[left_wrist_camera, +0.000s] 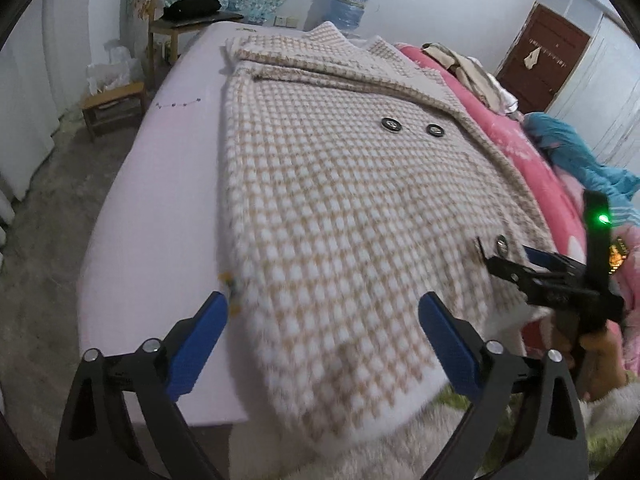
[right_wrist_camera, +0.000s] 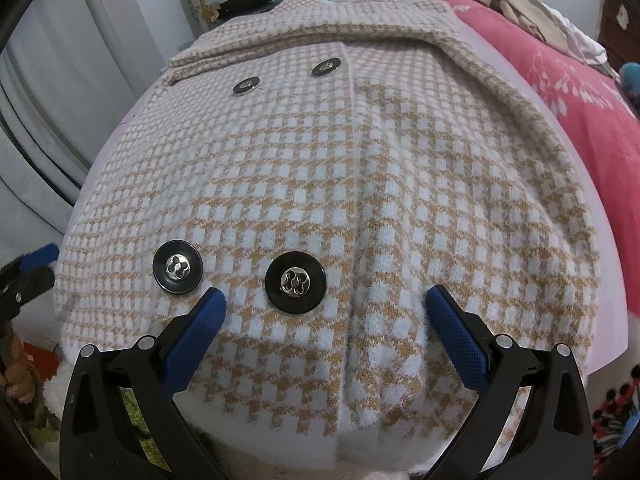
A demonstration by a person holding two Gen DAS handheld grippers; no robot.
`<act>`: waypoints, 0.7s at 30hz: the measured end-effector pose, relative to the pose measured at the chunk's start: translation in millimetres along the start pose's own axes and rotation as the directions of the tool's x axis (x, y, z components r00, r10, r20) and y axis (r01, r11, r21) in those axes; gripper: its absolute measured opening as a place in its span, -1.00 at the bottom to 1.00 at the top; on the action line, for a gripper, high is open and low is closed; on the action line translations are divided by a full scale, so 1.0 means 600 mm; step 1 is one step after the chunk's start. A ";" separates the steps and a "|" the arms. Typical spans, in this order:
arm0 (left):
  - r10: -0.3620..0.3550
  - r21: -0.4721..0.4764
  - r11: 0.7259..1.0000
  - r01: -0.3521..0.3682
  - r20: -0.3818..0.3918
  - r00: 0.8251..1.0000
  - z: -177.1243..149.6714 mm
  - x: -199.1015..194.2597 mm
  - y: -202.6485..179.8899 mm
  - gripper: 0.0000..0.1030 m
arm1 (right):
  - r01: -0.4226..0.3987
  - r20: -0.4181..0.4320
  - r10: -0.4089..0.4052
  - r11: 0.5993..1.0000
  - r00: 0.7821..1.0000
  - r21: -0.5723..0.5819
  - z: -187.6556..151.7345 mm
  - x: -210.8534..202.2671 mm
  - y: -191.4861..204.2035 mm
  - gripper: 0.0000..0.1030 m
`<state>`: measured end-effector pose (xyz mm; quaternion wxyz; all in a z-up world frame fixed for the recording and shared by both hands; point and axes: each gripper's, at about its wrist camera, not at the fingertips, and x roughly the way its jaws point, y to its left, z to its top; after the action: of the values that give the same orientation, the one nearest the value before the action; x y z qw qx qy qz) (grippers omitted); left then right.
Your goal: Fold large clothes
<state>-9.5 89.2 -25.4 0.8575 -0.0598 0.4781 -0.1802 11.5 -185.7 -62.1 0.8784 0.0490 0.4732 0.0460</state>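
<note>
A tan-and-white checked coat [left_wrist_camera: 344, 184] with black buttons lies flat, front up, on a pale pink bed [left_wrist_camera: 160, 184], hem hanging over the near edge. It fills the right wrist view [right_wrist_camera: 328, 184]. My left gripper [left_wrist_camera: 324, 308] is open and empty, jaws wide above the coat's near left hem. My right gripper [right_wrist_camera: 326, 300] is open and empty, hovering over the hem by two large buttons [right_wrist_camera: 295, 282]. The right gripper also shows at the coat's right edge in the left wrist view [left_wrist_camera: 516, 264].
A pink blanket [left_wrist_camera: 516, 140] with loose clothes lies along the bed's right side. A wooden chair [left_wrist_camera: 180, 20] and a low stool [left_wrist_camera: 114, 108] stand beyond the bed's left side. A water jug [left_wrist_camera: 352, 2] stands at the far wall.
</note>
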 end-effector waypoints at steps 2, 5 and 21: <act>-0.045 -0.017 0.999 0.045 -0.001 0.999 -0.013 -0.008 0.005 0.75 | 0.000 0.001 0.000 1.000 1.000 0.001 0.001 0.000 0.000 0.87; -0.099 -0.047 0.994 0.098 -0.017 0.995 -0.030 -0.012 0.013 0.66 | 0.003 0.005 -0.003 1.000 1.000 0.003 0.000 -0.003 0.001 0.87; -0.180 -0.155 0.974 0.168 -0.070 0.981 -0.039 0.018 0.038 0.30 | 0.010 0.003 -0.010 1.000 1.000 0.007 0.001 -0.001 0.008 0.87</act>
<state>-18.4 108.2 -52.8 0.8109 -0.1574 0.5184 -0.2211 11.3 -180.8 -60.7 0.8792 0.0497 0.4723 0.0399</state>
